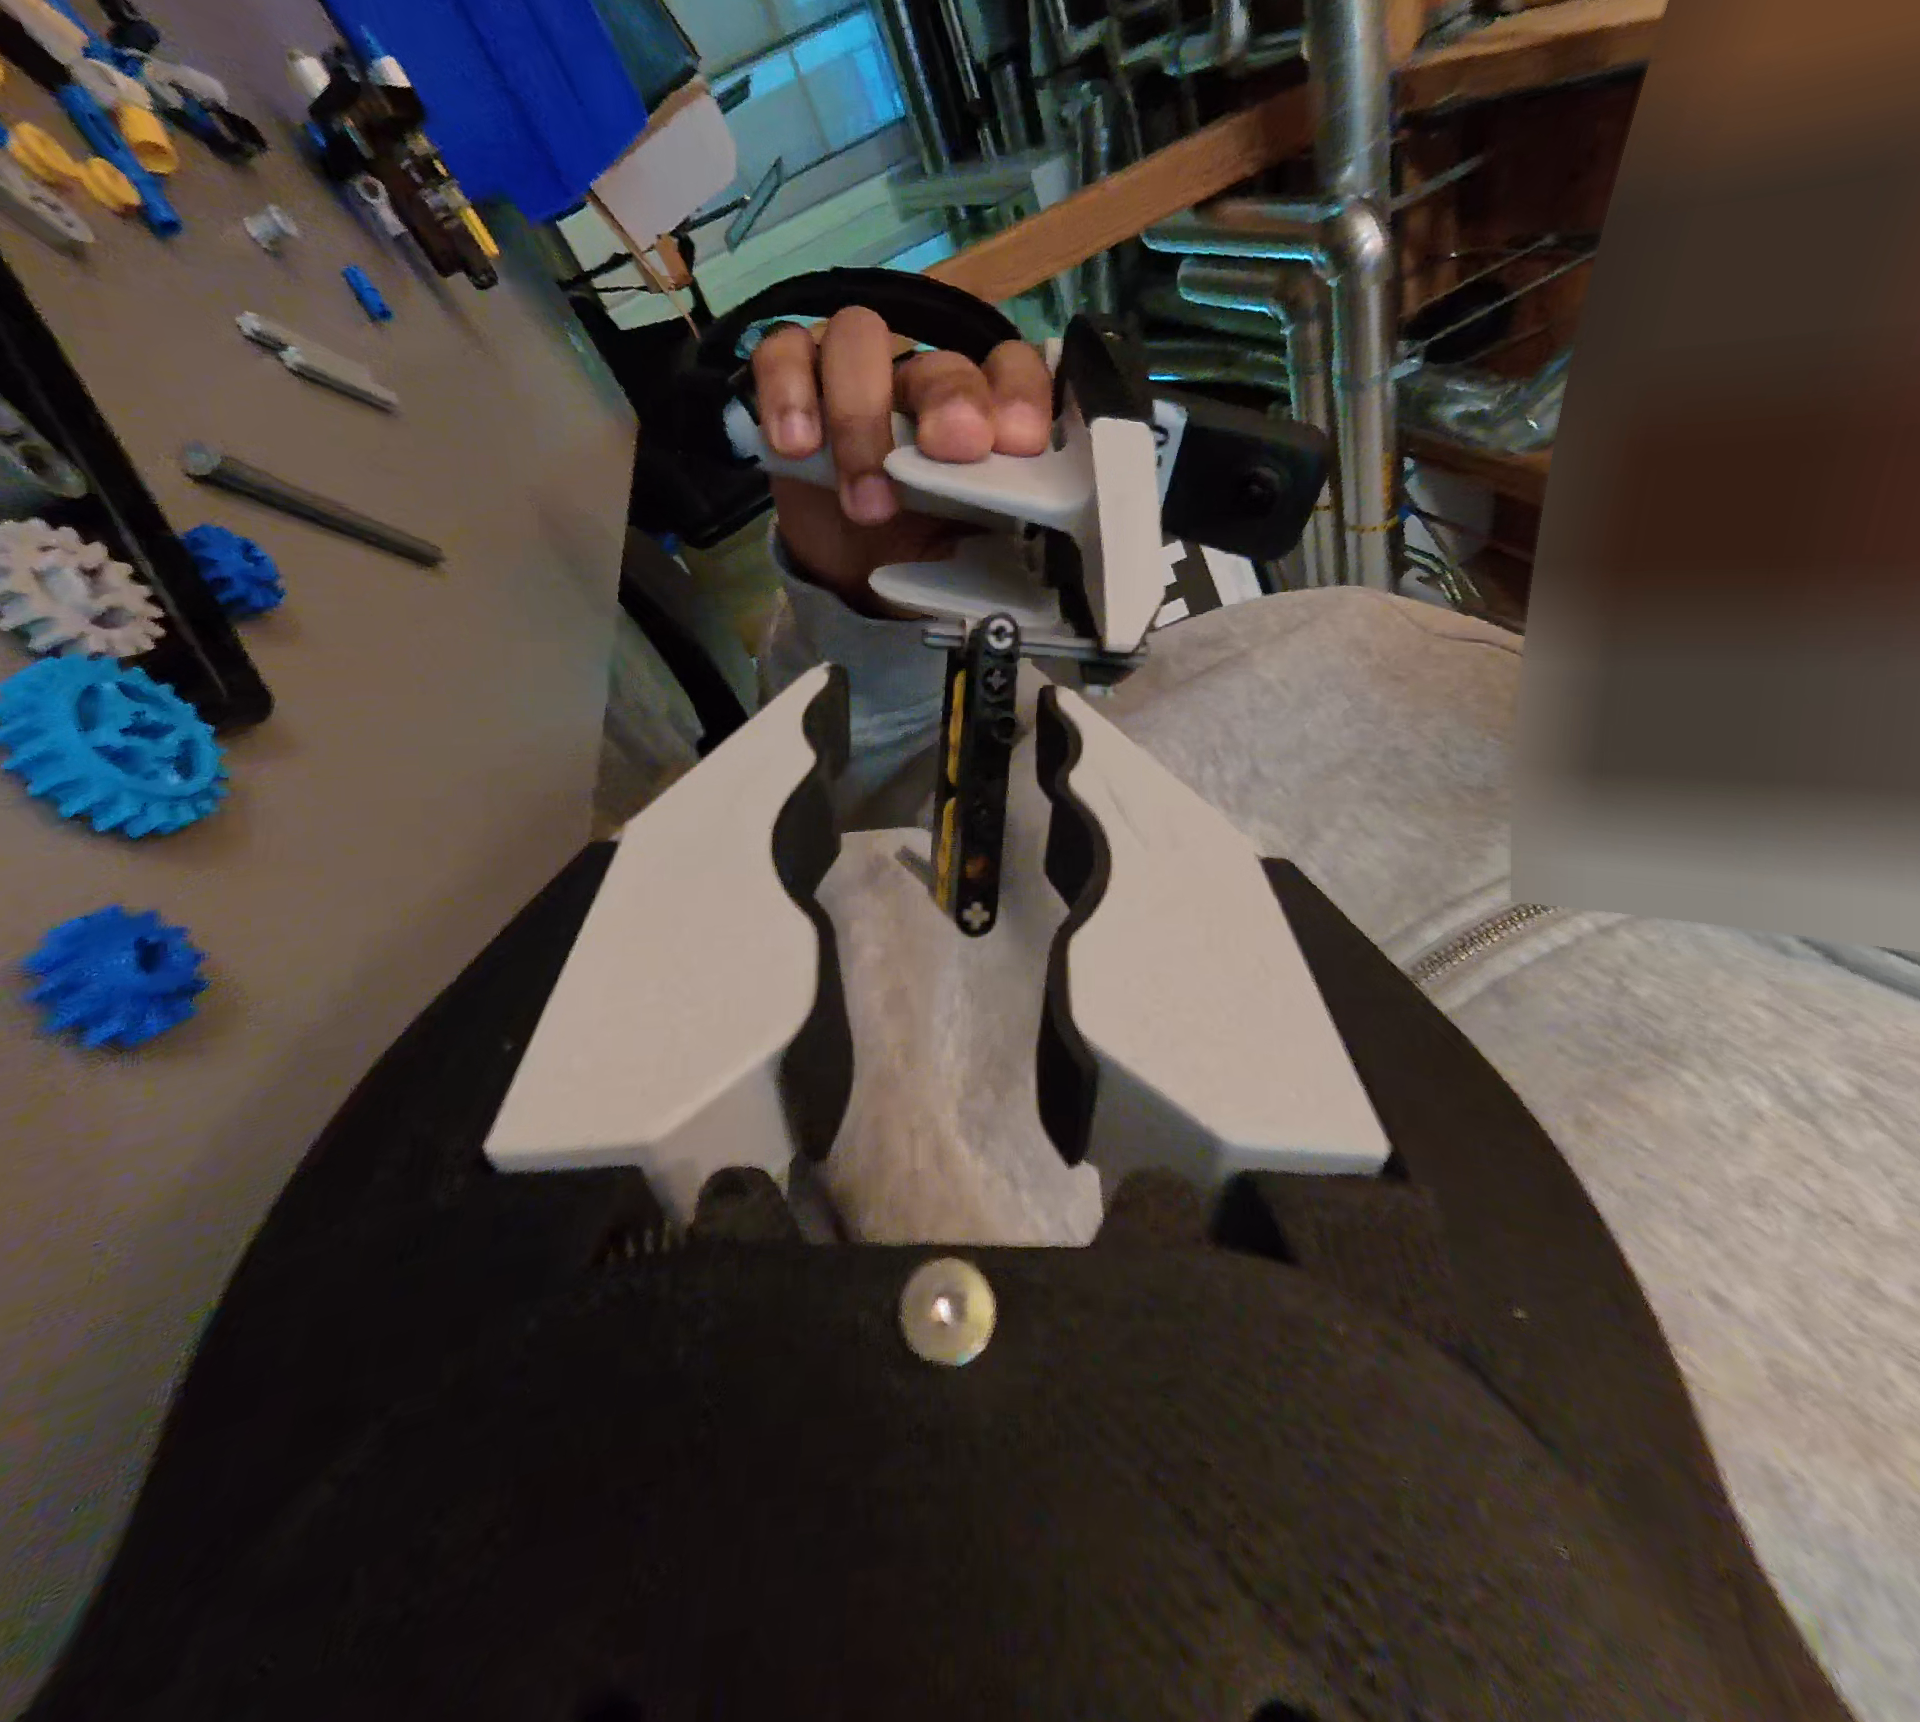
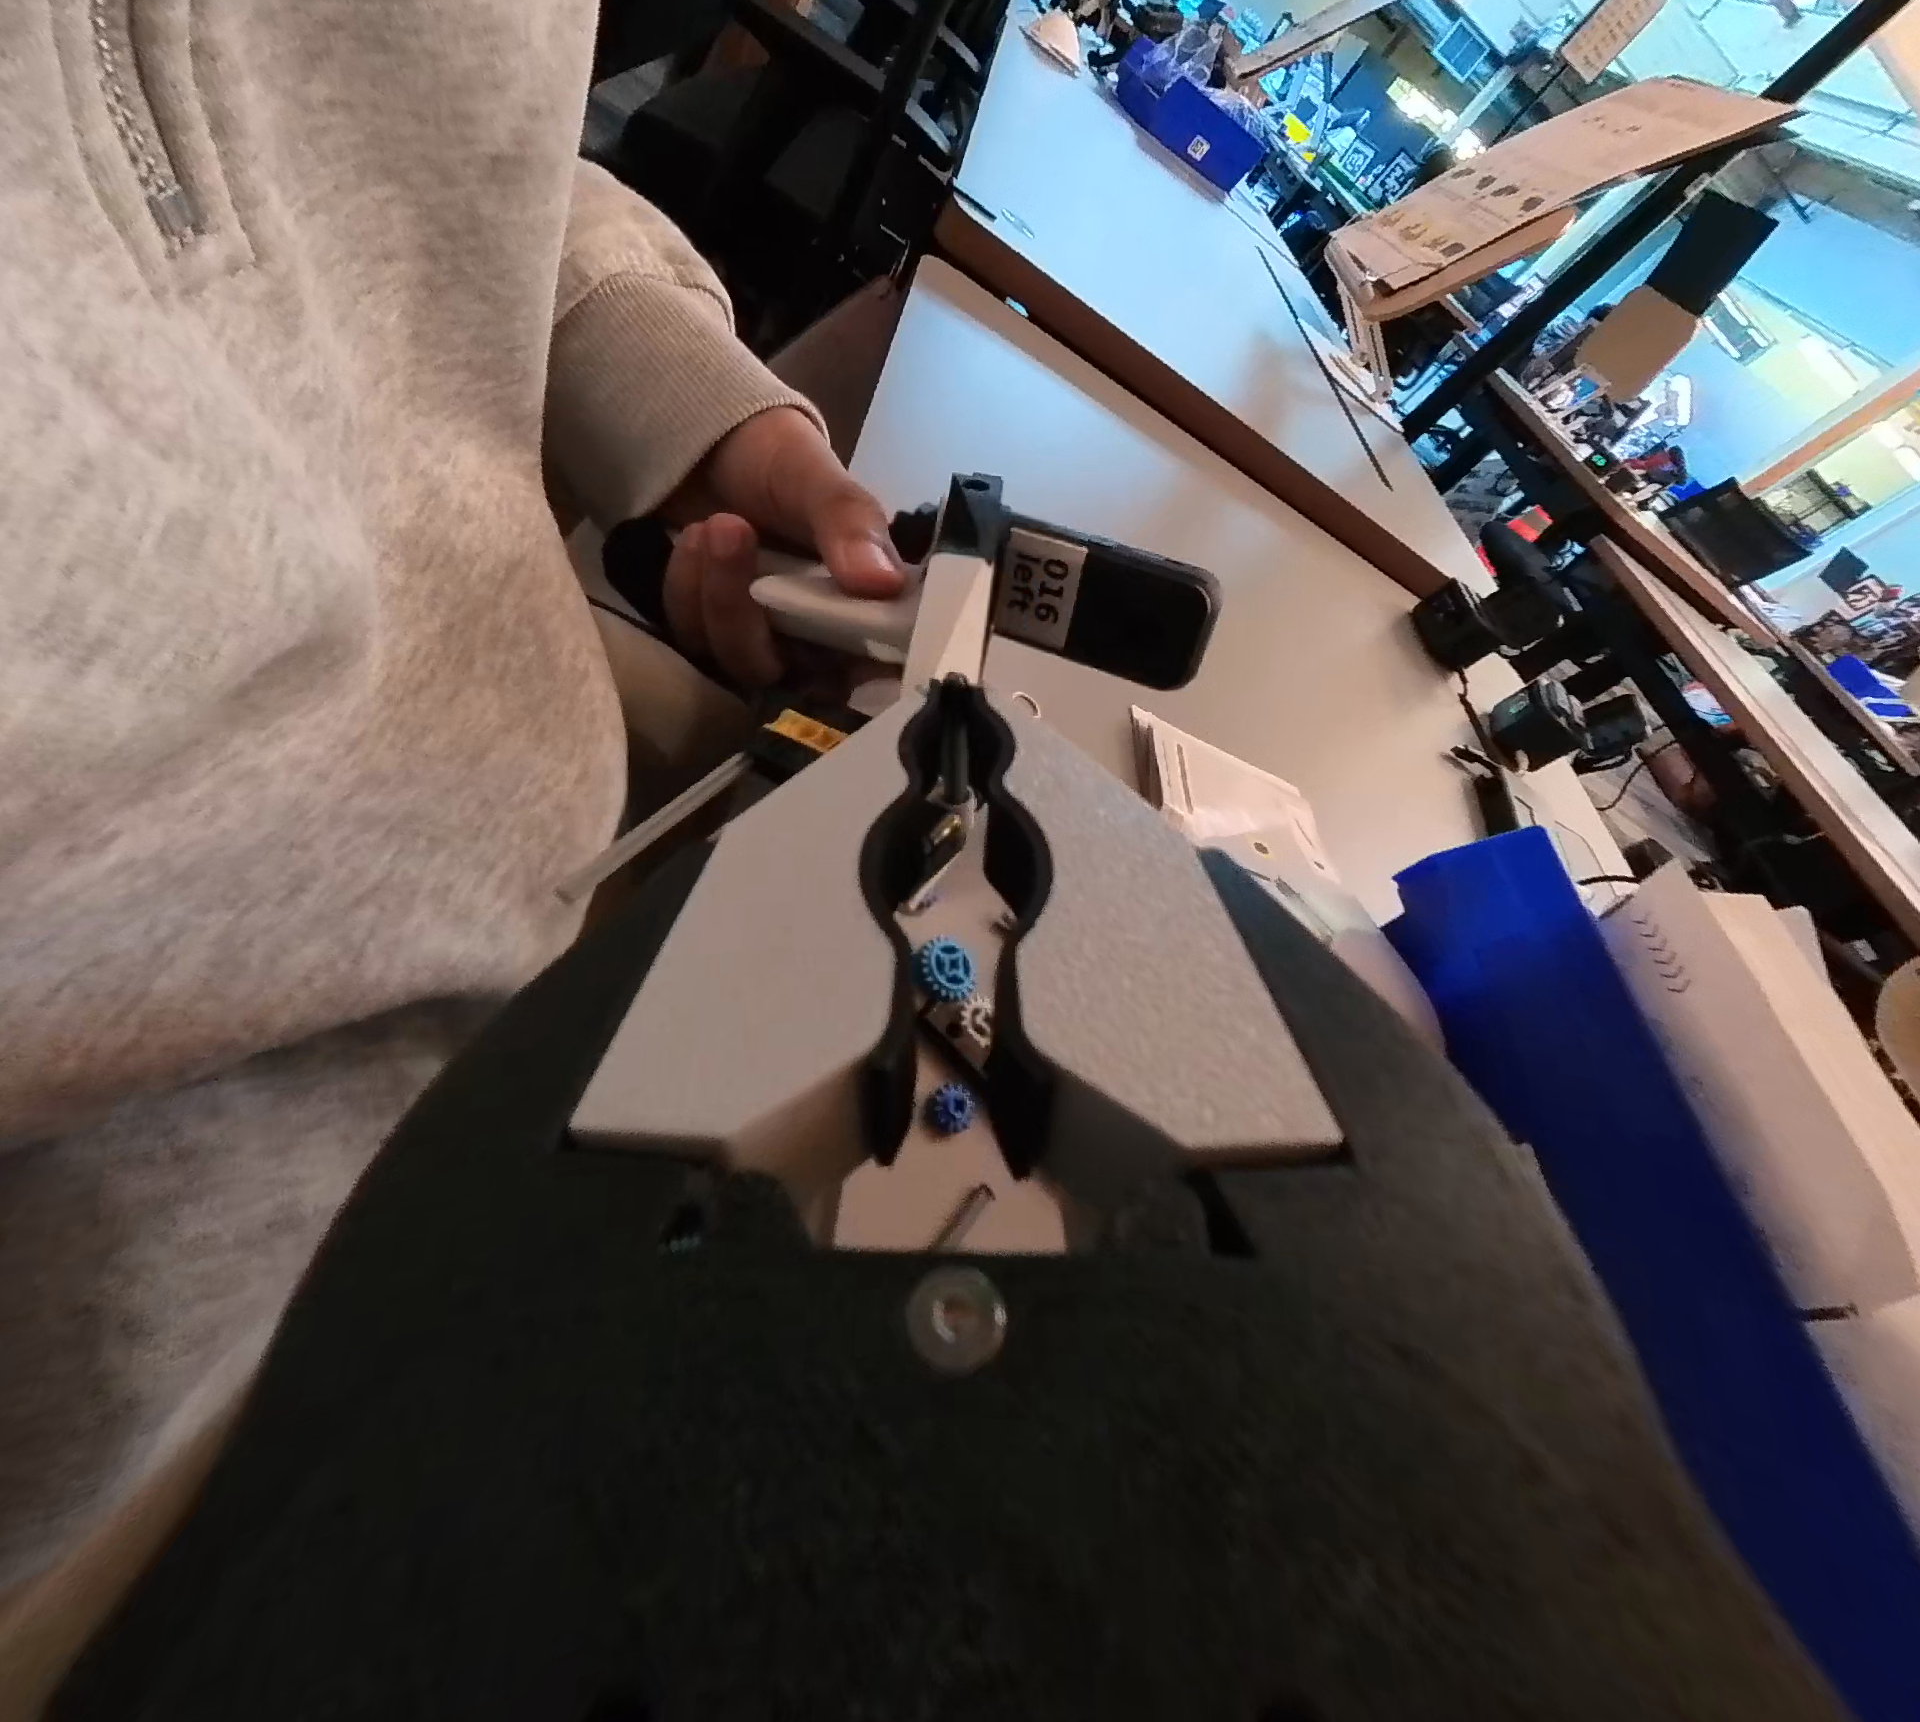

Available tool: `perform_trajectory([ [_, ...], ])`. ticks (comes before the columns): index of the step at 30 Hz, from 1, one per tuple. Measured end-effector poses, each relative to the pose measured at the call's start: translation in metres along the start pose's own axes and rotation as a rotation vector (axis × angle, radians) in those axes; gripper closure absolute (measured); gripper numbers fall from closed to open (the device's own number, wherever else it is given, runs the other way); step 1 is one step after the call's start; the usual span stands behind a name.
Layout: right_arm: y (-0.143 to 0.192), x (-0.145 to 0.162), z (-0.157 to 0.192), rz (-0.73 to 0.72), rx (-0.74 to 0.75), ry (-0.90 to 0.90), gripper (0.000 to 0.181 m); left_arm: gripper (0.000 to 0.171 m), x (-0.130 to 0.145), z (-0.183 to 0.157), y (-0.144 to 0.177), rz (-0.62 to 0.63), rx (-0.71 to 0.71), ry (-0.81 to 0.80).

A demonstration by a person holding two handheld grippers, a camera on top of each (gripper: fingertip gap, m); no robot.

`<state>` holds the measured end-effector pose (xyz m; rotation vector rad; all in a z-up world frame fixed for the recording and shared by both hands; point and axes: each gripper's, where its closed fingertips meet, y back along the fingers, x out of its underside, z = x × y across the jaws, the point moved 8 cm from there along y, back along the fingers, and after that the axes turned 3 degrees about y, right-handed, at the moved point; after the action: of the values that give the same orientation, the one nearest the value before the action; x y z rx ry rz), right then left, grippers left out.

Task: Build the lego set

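We find the left gripper [image 1: 940,716] with its jaws parted, a clear gap on each side of the black beam [image 1: 977,799] that hangs between them, yellow pieces along one edge. The beam hangs from a thin grey axle [image 1: 1039,642] pinched in the right gripper [image 2: 954,706], whose jaws in the right wrist view are drawn narrow onto a thin dark part. Both tools are off the table [image 1: 436,737], before a grey sweatshirt [image 1: 1558,1101]. Loose pieces lie on the table: a light blue gear [image 1: 109,742], a dark blue gear [image 1: 116,974], a long grey axle [image 1: 312,506]
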<state>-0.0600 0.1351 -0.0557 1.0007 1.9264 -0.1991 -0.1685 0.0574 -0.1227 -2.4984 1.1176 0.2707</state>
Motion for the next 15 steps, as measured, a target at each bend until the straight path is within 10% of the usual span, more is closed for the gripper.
perform_trajectory([
  [15, -0.0031, 0.0008, -0.0001, -0.031, -0.027, -0.027, 0.18, 0.154, -0.0009, -0.0058, -0.0015, 0.017, -0.018, -0.112],
])
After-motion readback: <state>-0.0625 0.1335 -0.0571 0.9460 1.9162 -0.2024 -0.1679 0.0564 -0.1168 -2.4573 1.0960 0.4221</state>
